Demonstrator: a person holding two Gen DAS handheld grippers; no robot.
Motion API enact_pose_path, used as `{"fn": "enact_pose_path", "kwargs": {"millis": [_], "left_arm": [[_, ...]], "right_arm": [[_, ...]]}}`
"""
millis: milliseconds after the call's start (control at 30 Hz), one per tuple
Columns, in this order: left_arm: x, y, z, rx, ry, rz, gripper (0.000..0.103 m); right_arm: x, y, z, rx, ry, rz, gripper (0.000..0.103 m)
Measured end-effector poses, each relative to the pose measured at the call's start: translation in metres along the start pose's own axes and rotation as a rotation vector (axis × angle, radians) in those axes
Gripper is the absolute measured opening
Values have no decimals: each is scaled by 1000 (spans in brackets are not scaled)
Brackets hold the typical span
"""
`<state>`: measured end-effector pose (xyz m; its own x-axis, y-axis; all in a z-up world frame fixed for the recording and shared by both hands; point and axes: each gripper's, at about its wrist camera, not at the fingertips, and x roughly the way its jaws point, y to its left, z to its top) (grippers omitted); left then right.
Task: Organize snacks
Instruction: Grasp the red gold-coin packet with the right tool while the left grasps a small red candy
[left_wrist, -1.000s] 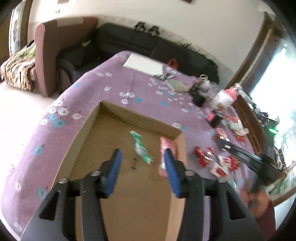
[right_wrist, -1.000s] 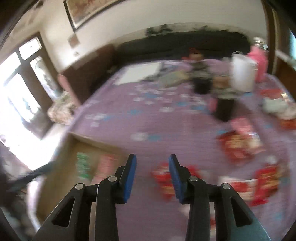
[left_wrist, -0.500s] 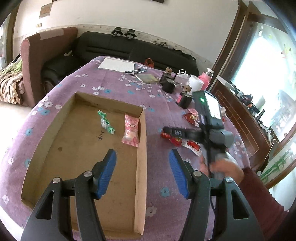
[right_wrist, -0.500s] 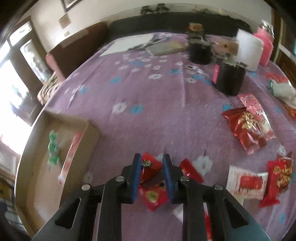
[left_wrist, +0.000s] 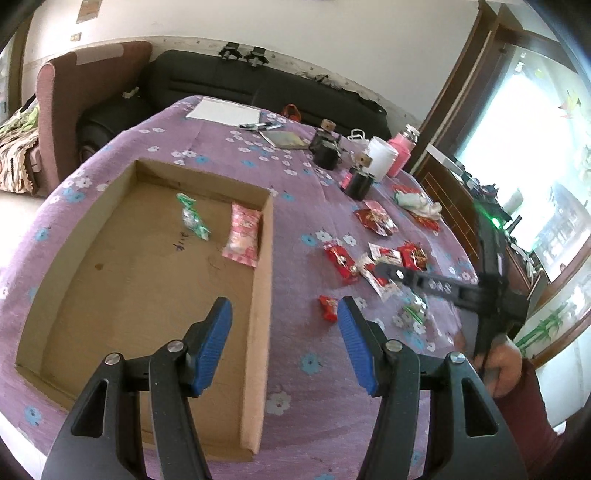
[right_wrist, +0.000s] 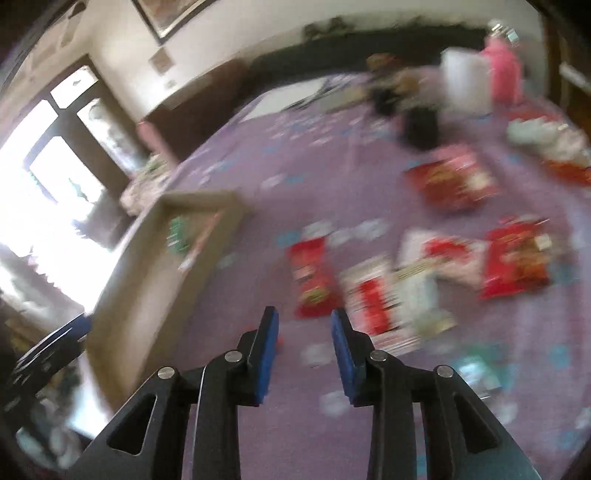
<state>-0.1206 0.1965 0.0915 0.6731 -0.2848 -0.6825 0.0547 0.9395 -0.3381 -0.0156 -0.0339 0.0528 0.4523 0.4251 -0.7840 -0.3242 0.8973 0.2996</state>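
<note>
A: Can any wording be read here?

B: None. The red snack packets (left_wrist: 376, 220) on the tabletop (left_wrist: 295, 206) carry gold printing, but it is too small and blurred to make out.

A: And the cardboard box (left_wrist: 258, 295)?

B: There is a dark pen scribble on its floor, not legible. The pink packet (left_wrist: 243, 236) inside shows only a pattern.

The cardboard box (left_wrist: 155, 280) is the landmark. Most of its floor is bare; only a green candy (left_wrist: 194, 218) and a pink packet (left_wrist: 242, 236) lie near its far wall. Its right wall (left_wrist: 260, 317) stands up as a low barrier. Just right of that wall runs a bare strip of purple cloth (left_wrist: 295, 229). Farther right, red snack packets (left_wrist: 341, 260) lie scattered. Beyond the box's far right corner, black jars (left_wrist: 325, 155) and a white tub (left_wrist: 380, 160) stand upright.
</note>
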Motion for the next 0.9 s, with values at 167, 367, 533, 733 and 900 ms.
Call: {"fn": "enact_pose_path", "kwargs": {"millis": [167,367,533,733,900], "left_arm": [[5,-19,-10,45,31,-8,58],[8,-36,-17,122,55,2,58],[22,-50,-20,175,72,-17,58],[61,-74,-24,256,115,-23,58],[100,-82,-19,261,167,-24,54]], "right_arm": [[20,10,20,-47,-32,-53,34],[71,27,36,-109,38,-164,43],[71,12,31,-63,59,-150,20],[48,-10,9,-1,74,-110,20],[29,-29,-7,63,61,-68,21]]}}
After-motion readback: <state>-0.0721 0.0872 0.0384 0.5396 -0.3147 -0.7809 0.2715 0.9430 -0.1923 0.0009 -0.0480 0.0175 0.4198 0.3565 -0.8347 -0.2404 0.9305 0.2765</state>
